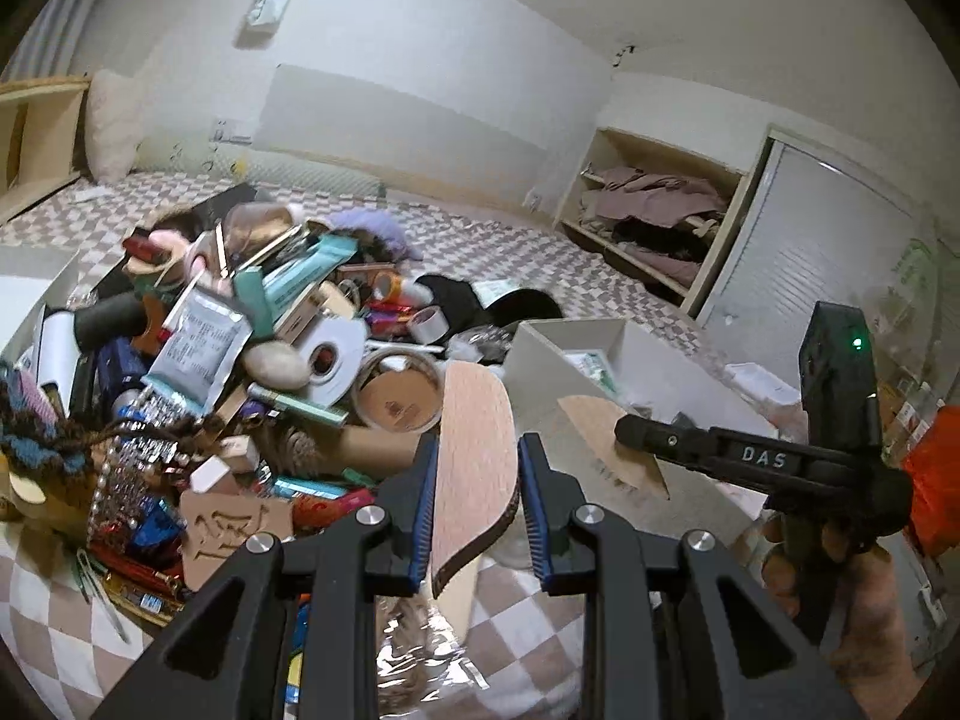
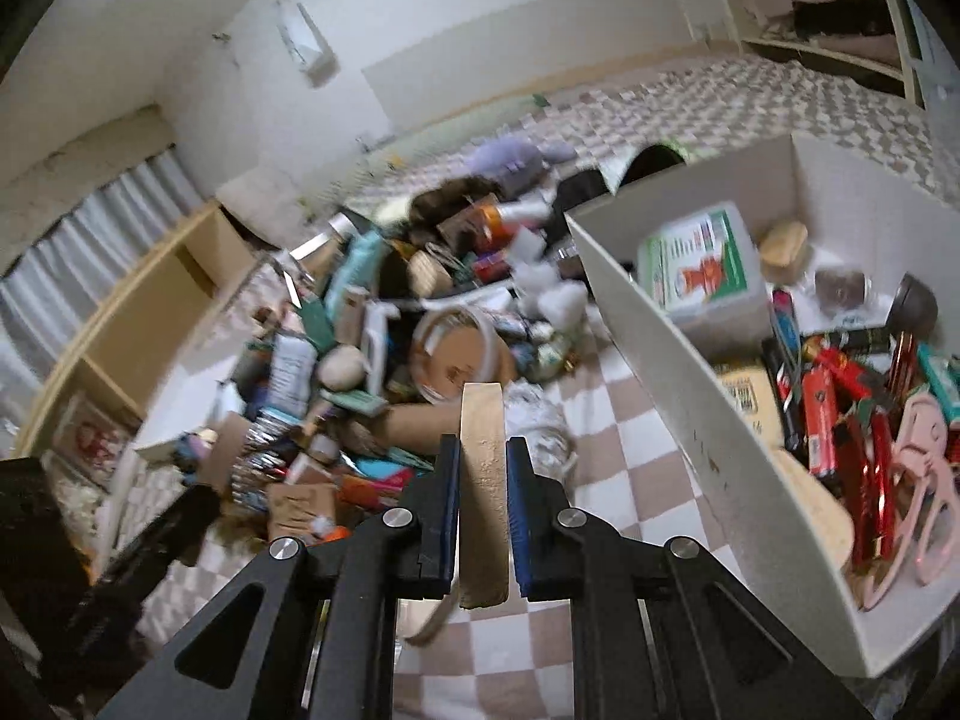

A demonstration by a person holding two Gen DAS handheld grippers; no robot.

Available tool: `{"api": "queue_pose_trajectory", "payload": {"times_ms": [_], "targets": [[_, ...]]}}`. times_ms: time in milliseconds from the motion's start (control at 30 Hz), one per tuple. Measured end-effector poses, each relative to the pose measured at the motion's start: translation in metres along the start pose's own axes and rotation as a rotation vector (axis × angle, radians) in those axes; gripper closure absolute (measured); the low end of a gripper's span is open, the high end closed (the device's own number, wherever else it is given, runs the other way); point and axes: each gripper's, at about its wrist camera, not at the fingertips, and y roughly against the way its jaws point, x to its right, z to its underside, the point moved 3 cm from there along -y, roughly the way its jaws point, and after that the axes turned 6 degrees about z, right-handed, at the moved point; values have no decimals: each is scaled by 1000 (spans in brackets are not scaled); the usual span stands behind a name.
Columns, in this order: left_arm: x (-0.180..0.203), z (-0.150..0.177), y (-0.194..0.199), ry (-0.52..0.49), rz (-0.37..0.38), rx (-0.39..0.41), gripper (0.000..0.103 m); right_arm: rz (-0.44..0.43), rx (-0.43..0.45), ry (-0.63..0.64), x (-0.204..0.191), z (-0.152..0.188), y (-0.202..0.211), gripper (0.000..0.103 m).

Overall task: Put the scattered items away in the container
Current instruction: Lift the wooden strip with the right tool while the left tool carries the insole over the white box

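My left gripper (image 1: 474, 498) is shut on a flat pinkish wooden piece (image 1: 474, 456) held on edge above the checkered floor. My right gripper (image 2: 483, 504) is shut on a pale wooden piece (image 2: 483, 480); it also shows at the right of the left wrist view (image 1: 636, 429), pinching a tan wooden piece (image 1: 606, 438) beside the box. The white container box (image 2: 654, 348) stands at the right, holding a green-and-white carton (image 2: 699, 267), red tubes (image 2: 822, 408) and a pink wooden horse (image 2: 918, 480). A big pile of scattered items (image 1: 240, 348) lies to the left.
A tape roll (image 1: 333, 354) and a round cardboard lid (image 1: 396, 402) sit in the pile. A purple plush (image 2: 510, 159) lies behind it. A wooden shelf (image 2: 138, 312) runs along the left wall. A closet with clothes (image 1: 654, 210) is at the back right.
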Motion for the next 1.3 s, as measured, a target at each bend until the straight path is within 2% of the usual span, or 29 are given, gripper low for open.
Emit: {"api": "queue_pose_trajectory", "payload": {"times_ms": [267, 467, 900, 1033, 1300], "targets": [[40, -20, 5, -62, 22, 25, 77, -57, 115, 1, 0, -22, 52, 88], [78, -35, 1, -136, 34, 35, 77, -76, 202, -18, 16, -36, 90, 88], [163, -44, -62, -269, 134, -29, 77, -8, 286, -105, 88, -52, 121, 88], [173, -43, -88, -271, 158, -66, 77, 27, 295, -121, 109, -57, 126, 88], [186, -43, -138, -295, 161, -133, 77, 91, 279, -121, 145, -72, 117, 88]]}}
